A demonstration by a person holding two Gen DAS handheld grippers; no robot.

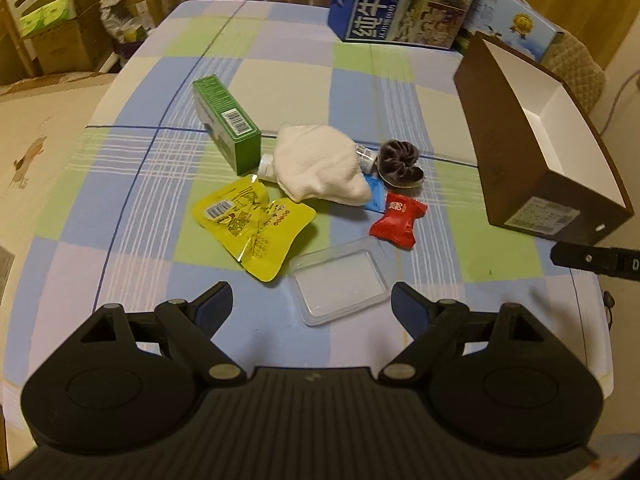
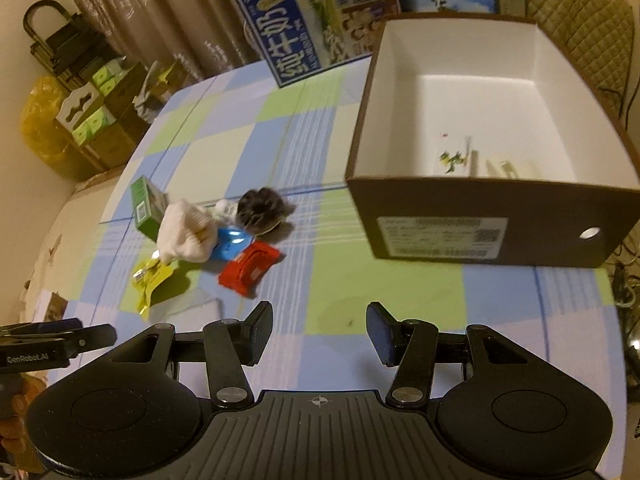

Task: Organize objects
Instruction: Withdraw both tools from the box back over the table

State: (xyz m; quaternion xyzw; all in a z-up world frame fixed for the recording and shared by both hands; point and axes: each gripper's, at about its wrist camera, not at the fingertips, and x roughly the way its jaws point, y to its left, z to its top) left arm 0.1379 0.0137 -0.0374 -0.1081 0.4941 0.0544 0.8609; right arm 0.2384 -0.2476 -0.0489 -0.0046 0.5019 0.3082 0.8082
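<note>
Left tongs (image 1: 312,300) released, nothing between them, hovering low over the checked cloth of the table (image 1: 132,184), w/ a clear plastic lid (image 1: 339,280) lying flat just ahead. Right tongs (image 2: 318,330) also released & empty, above a green square of cloth.

Pile sits mid-table: green carton (image 1: 226,122) w/ barcode on its end, white cloth (image 1: 320,164) draped over a small white bottle (image 1: 266,166), dark scrunchie (image 1: 400,162) beside it, blue packet (image 1: 376,194) partly under the cloth, red snack pack (image 1: 398,218) near the scrunchie, yellow pouch (image 1: 252,224) w/ barcode in front of the carton.

Left view only: the lid clearly, the pouch's printed face, the brown box (image 1: 532,184) from its side, the tip of the right tongs at the right edge. Right view only: the box interior (image 2: 480,92), white-lined, w/ a small pale card or packet w/ green print (image 2: 454,158) on its floor near the front wall, plus another pale item beside it, too blurred to ID. Also the box's white label, text unreadable, and "GenRobot.AI" on the left tool at bottom left.

Blue milk carton (image 1: 404,0) at the far edge reads "纯牛奶". Behind the box, a light-blue carton (image 1: 516,24) w/ a gold badge.
</note>
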